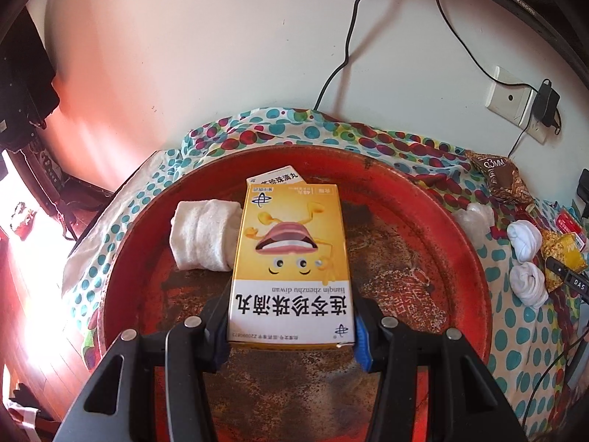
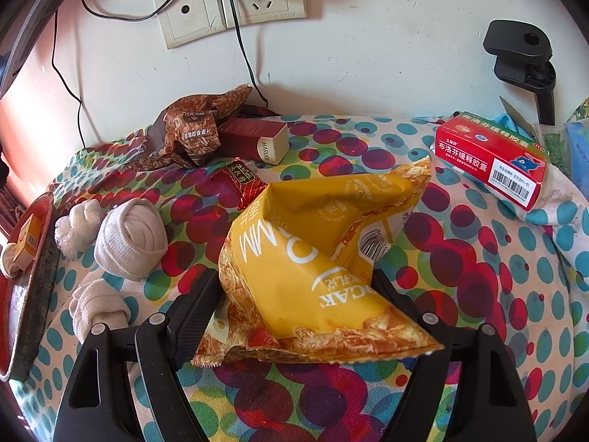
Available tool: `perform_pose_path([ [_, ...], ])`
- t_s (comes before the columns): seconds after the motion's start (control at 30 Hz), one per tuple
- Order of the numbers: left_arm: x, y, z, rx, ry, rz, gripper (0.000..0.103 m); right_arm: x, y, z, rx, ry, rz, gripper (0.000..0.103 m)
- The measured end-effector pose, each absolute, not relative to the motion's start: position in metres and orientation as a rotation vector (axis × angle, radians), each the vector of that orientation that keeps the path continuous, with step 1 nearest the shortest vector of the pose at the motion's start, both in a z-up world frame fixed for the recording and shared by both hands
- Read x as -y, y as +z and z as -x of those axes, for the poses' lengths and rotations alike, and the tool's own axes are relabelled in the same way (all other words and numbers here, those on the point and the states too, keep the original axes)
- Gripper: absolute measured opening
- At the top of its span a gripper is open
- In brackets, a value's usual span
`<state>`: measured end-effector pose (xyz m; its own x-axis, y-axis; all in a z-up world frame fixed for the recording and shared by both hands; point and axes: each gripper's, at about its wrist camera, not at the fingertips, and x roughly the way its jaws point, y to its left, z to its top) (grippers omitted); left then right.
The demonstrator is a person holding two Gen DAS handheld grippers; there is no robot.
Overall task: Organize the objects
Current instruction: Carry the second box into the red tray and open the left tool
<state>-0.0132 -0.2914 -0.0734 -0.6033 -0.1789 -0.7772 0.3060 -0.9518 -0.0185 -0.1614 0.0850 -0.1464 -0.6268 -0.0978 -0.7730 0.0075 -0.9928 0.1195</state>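
Observation:
My left gripper [image 1: 291, 331] is shut on a yellow medicine box [image 1: 291, 258] and holds it over the round red tray [image 1: 441, 228], beside a rolled white sock [image 1: 202, 235] that lies in the tray. My right gripper [image 2: 298, 294] is shut on a crumpled yellow snack bag [image 2: 313, 258] just above the dotted cloth [image 2: 478, 276]. The tray's rim [image 2: 36, 258] also shows at the far left of the right wrist view, with the box [image 2: 27, 239] in it.
On the cloth lie three rolled white socks [image 2: 129, 239], a brown snack bag [image 2: 195, 132], a dark red box [image 2: 257, 140], a small red packet [image 2: 239, 180] and a red medicine box [image 2: 489, 158]. Wall sockets [image 2: 228, 3] and cables hang behind. A black clamp [image 2: 522, 55] stands at the right.

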Motion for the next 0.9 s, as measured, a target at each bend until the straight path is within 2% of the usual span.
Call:
perform_pose_path([
  [0.9, 0.378, -0.095, -0.002, -0.342, -2.413, -1.283, 0.052, -0.084, -0.147, 0.164, 0.149, -2.804, -1.354, 0.079],
])
